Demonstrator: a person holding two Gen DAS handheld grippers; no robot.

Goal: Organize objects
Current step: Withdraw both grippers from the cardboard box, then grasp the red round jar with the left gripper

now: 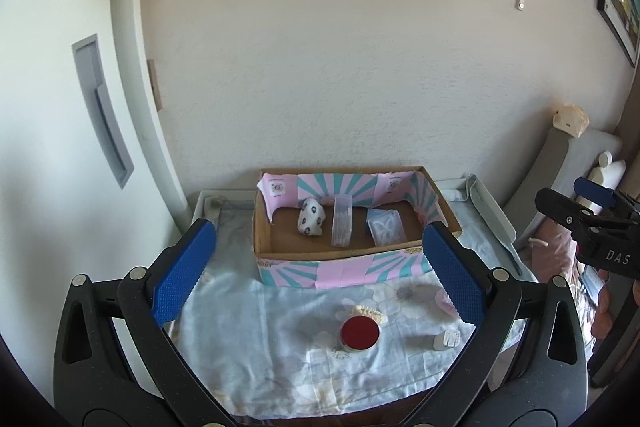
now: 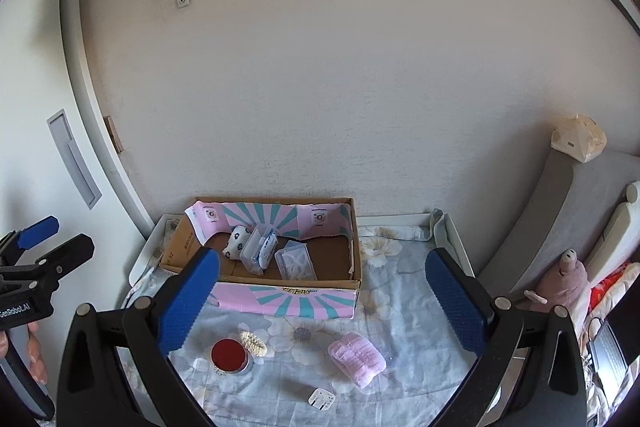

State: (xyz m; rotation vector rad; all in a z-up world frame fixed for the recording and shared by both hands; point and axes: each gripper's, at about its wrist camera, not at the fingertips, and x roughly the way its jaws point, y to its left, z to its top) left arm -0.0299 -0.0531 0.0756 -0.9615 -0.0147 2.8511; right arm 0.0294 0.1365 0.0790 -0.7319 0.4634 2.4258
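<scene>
The cardboard box (image 2: 280, 291), wrapped in pink and teal paper, sits at the back of the table (image 2: 404, 307), against the wall, toward 11 o'clock in the right wrist view. Inside it, a white pouch with dark spots (image 2: 237, 242) lies at the 9 o'clock end, a clear narrow case (image 2: 258, 250) stands just beside it, and a clear flat container (image 2: 295, 261) rests toward 3 o'clock of that; the 3 o'clock part of the box floor is bare.

On the floral cloth (image 2: 400, 355) in front of the box, a round tin with a red lid (image 2: 229, 354) stands at about 7 o'clock, with a cream hair claw clip (image 2: 253, 343) touching or just beside it at its 1 o'clock. A pink fluffy band (image 2: 357, 358) lies well apart at 4 o'clock of the clip, and a small white plug adapter (image 2: 321, 397) rests near the front edge at 6 o'clock.

The right claw (image 2: 320, 303) is spread wide, empty, hovering above the cloth. The left claw (image 1: 316, 275) is likewise wide open and holds nothing, its blue pads (image 1: 182, 275) framing the box and tin from above.

A grey sofa (image 2: 560, 211) with a pink plush toy (image 2: 562, 283) stands at 3 o'clock beside the table.
</scene>
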